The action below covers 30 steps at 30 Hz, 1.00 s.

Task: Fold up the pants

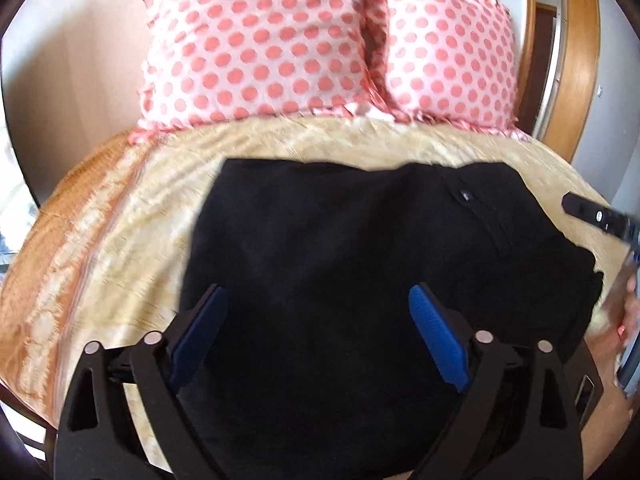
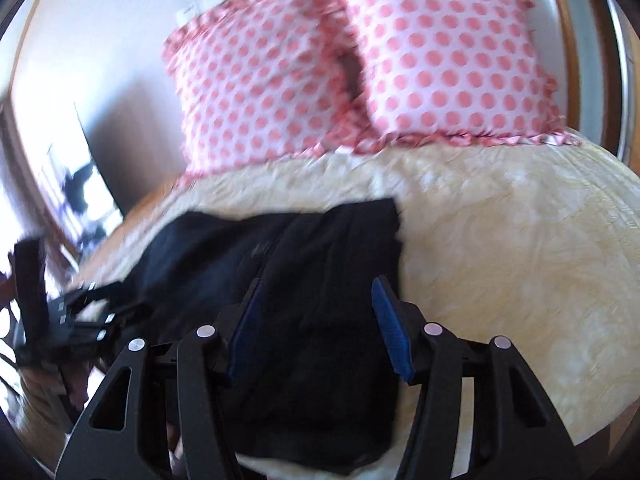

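Lying folded flat, black pants; long axis across bedspread.

Pants: solid black, no pattern discernible. Bedspread: pale cream-yellow with a faint tonal weave; an orange band with a lighter repeating motif runs along its left side. Two pillows: white ground with regular coral-pink polka dots, edged in a matching coral frill. Left gripper and right gripper: black frames, blue pads, silver pivot pins. Wall: plain off-white. Door frame: warm orange-brown wood.
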Each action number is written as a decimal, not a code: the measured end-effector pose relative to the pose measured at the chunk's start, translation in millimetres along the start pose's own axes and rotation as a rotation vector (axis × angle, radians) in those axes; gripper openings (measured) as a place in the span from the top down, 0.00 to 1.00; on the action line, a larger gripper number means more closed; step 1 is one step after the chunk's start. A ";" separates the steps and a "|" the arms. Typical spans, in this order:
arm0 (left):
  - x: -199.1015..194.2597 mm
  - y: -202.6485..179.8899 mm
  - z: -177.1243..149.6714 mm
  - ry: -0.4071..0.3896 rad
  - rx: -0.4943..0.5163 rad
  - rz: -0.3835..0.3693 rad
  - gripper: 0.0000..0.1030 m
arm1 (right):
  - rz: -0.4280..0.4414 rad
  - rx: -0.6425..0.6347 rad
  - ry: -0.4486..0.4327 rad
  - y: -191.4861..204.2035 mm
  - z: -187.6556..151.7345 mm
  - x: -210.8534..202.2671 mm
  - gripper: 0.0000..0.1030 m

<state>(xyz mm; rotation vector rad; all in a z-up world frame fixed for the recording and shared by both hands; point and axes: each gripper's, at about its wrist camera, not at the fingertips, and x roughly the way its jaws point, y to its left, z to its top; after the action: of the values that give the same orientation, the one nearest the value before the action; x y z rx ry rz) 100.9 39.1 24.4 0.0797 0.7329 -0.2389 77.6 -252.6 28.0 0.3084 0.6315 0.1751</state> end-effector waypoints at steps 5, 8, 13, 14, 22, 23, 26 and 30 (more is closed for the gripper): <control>9.8 20.9 2.1 0.047 -0.076 0.009 0.09 | -0.008 0.091 0.154 -28.7 18.4 40.4 0.46; 12.7 22.3 -4.4 0.062 -0.069 0.021 0.09 | 0.023 0.105 0.209 -29.6 14.2 59.3 0.46; 14.1 23.1 -11.9 0.078 -0.050 0.025 0.07 | 0.071 0.068 0.218 -22.1 9.7 71.5 0.53; 14.8 22.7 -12.8 0.080 -0.050 0.027 0.07 | 0.075 0.056 0.218 -21.0 8.7 72.2 0.53; 18.6 28.9 -13.8 0.104 -0.089 0.007 0.05 | 0.089 0.115 0.219 -30.8 8.9 78.6 0.47; 18.9 30.0 -13.7 0.107 -0.095 0.004 0.05 | 0.086 0.105 0.212 -29.7 8.5 79.2 0.47; 21.1 34.2 -14.9 0.121 -0.119 -0.009 0.05 | 0.080 0.043 0.201 -22.8 7.2 79.9 0.53; 21.4 34.3 -14.9 0.122 -0.123 -0.007 0.05 | 0.090 -0.040 0.165 -8.6 9.6 70.7 0.76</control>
<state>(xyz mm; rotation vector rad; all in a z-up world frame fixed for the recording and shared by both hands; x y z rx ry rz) 114.9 70.6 -1.4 -0.0259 0.8677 -0.1966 140.2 -244.9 -6.5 0.2855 0.7766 0.3016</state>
